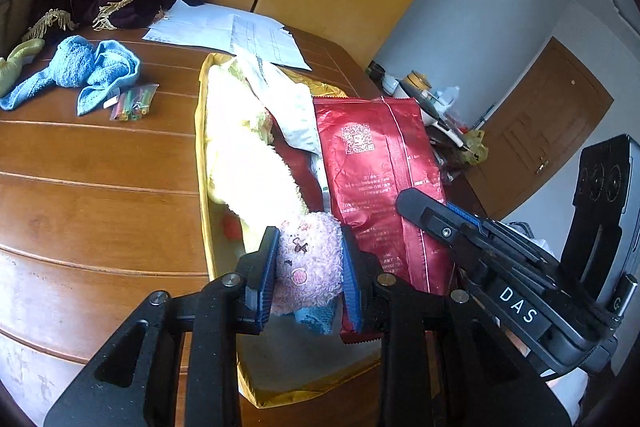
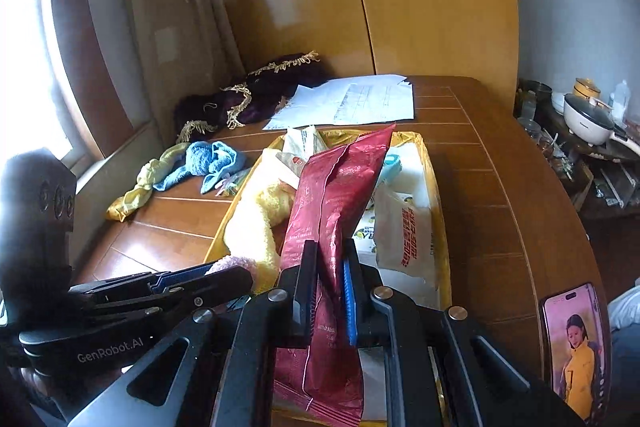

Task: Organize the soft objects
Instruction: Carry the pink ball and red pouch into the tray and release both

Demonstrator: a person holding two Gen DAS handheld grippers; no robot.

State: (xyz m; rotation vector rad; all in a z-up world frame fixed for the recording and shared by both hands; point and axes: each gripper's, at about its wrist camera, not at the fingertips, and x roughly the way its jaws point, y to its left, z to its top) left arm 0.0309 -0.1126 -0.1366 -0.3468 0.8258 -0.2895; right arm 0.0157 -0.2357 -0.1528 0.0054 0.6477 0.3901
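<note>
Over box point(image 1: 202, 163) | L hand-held gripper point(image 1: 308, 269): pink plush point(image 1: 310, 263) | R point(image 2: 330, 287): red pouch point(image 2: 336, 211), prob. clamped

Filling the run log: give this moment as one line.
left gripper: shut on pink plush toy | right gripper: shut on red foil bag | both over yellow box

Right gripper point(image 1: 416, 203) body: marked "DAS". Left gripper point(image 2: 224, 277) body: marked "GenRobot.AI". Red foil bag point(image 1: 372, 163): printed QR code; accompanying text illegible.
</note>
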